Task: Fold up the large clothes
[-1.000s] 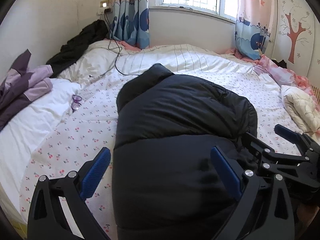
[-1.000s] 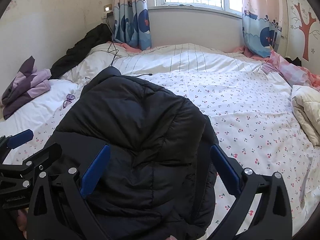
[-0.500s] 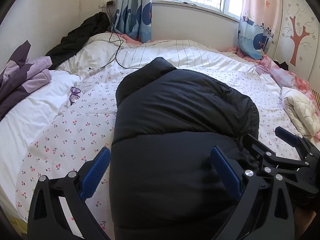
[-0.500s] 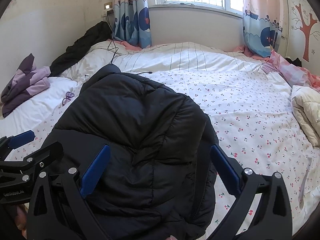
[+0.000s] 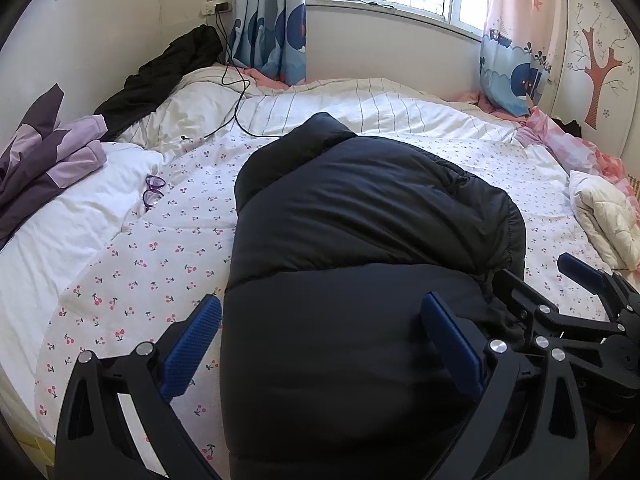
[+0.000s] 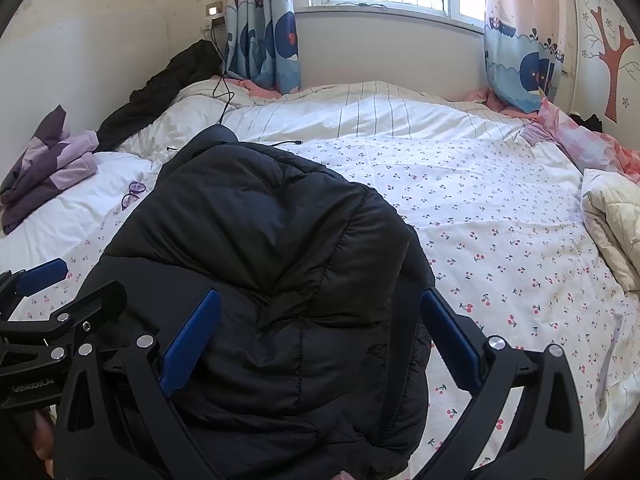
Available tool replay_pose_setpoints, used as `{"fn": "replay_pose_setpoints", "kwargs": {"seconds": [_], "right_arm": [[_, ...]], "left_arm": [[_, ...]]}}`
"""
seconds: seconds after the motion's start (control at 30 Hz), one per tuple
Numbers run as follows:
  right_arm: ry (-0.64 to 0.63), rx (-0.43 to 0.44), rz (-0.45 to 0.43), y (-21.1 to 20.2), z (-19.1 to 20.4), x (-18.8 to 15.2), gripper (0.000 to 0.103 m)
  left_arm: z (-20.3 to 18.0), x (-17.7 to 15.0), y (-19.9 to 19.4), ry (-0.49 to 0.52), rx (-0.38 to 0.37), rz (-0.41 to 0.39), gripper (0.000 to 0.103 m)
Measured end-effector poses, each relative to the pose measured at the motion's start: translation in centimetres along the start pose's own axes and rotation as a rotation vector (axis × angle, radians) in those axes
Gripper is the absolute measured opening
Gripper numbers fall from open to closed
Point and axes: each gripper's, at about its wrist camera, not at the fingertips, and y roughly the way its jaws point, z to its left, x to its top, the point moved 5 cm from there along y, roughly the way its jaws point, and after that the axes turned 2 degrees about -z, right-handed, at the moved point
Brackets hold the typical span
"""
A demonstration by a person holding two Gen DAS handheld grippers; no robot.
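Black puffer jacket point(image 5: 360, 264) lay lengthwise on bed point(image 5: 132, 280), hood end toward window | left hand-held gripper point(image 5: 320, 344) released | right hand-held gripper point(image 6: 320, 340) released

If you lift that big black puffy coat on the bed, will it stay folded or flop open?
The black puffy coat would probably flop and sag; its creased fabric drapes softly over the bed. Its quilted, puffed panels suggest it is light for its bulk and may spring open. The shiny shell looks slippery.
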Motion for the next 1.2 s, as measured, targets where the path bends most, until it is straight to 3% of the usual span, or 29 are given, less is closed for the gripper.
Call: {"fn": "replay_pose_setpoints", "kwargs": {"seconds": [1.2], "right_arm": [[0.0, 0.002, 0.008, 0.24, -0.5, -0.22, 0.096]], "left_arm": [[-0.1, -0.24, 0.28, -0.002, -0.004, 0.013, 0.096]]}}
